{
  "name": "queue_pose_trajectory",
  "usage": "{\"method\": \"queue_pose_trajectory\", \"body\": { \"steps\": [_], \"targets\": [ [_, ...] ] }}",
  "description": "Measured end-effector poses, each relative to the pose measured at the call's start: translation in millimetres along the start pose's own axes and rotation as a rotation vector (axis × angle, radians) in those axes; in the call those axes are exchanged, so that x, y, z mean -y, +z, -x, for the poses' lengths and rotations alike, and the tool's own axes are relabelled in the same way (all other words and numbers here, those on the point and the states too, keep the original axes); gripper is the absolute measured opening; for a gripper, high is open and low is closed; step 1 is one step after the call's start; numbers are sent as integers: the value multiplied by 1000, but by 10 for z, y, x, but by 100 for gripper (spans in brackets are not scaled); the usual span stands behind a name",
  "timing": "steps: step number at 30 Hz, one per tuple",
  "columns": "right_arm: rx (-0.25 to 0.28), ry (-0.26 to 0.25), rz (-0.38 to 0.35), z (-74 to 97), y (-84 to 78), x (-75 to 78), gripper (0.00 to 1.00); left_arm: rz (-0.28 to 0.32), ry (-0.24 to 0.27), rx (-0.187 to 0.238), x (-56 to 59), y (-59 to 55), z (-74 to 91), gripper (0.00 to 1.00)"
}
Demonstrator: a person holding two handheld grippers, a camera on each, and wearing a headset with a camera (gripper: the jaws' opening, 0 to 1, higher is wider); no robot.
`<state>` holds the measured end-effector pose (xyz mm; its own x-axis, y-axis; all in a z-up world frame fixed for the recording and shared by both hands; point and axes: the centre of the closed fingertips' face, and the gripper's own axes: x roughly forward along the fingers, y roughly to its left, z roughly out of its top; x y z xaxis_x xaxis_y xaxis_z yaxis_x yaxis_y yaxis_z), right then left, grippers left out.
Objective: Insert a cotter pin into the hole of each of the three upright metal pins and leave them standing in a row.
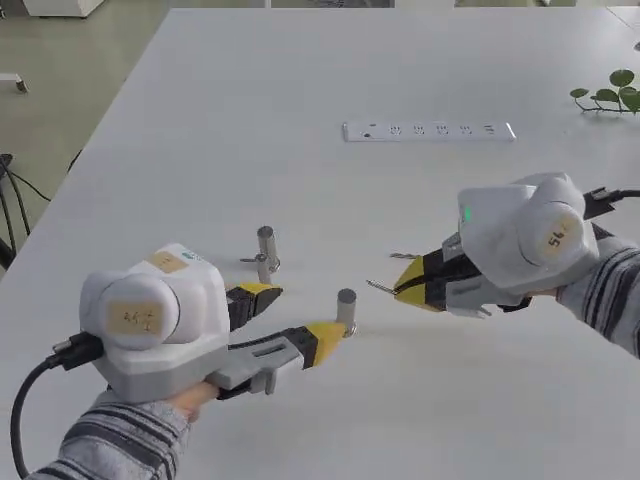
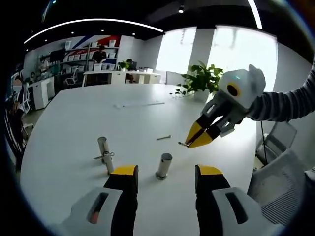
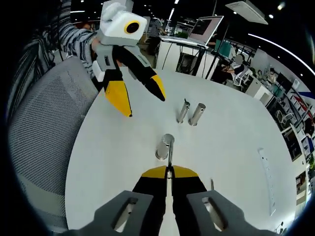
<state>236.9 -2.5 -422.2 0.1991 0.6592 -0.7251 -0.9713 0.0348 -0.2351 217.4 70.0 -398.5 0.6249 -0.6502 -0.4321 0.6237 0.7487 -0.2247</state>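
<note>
on the white table (image 1: 300, 120), a loose cotter pin (image 1: 403, 256) lying flat, just behind the right gripper (image 1: 405, 285) and apart from the pins. farther back, a white power strip (image 1: 430, 131) set across the tabletop. at the far right edge, a leafy plant (image 1: 610, 95). between the two tools, only bare tabletop and the near metal pin (image 1: 346, 310).

near metal pin: upright, close against one yellow tip of the left gripper (image 1: 295, 318) in the head view, contact not clear. in the left gripper view, stands between the two spread jaws, gripped by neither.

right gripper: jaws pressed together, pinching a cotter pin (image 3: 170, 157) by one end. in its own view, aims the free end at the top of the near metal pin. in the head view, holds it in the air to the right of that pin, not yet in the hole.

left of these, well clear of both tools, the middle metal pin (image 1: 263, 268) and the far metal pin (image 1: 265, 240), upright and just beside each other, with a thin wire piece crossing the middle one.

table: large, smooth, matte white, rounded at the end in the gripper views. beside it, a grey mesh chair (image 3: 44, 123). beyond, an open office with desks, shelves along a wall, tall bright windows and strip lights on a dark ceiling.
</note>
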Motion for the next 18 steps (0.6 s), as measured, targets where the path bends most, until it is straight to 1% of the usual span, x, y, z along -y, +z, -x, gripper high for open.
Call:
{"method": "queue_pose_trajectory", "body": {
  "steps": [3, 7, 10, 11, 14, 15, 18],
  "targets": [
    [19, 5, 40, 5, 77, -57, 0, 23, -19, 10, 38, 31, -1, 37],
    [31, 6, 85, 4, 149, -109, 0, 54, -42, 24, 86, 59, 0, 33],
    [46, 11, 114, 1, 215, -156, 0, 77, -66, 24, 143, 60, -6, 27],
    [48, 12, 123, -1, 229, -168, 0, 84, -74, 26, 159, 60, -9, 25],
    [46, 17, 155, -10, 276, -216, 0, 131, -100, 33, 217, 61, -14, 20],
    [44, 17, 166, -12, 284, -225, 0, 135, -103, 35, 222, 63, -14, 19],
    [46, 22, 187, -18, 324, -262, 0, 169, -123, 28, 264, 40, -19, 15]
  ]
}}
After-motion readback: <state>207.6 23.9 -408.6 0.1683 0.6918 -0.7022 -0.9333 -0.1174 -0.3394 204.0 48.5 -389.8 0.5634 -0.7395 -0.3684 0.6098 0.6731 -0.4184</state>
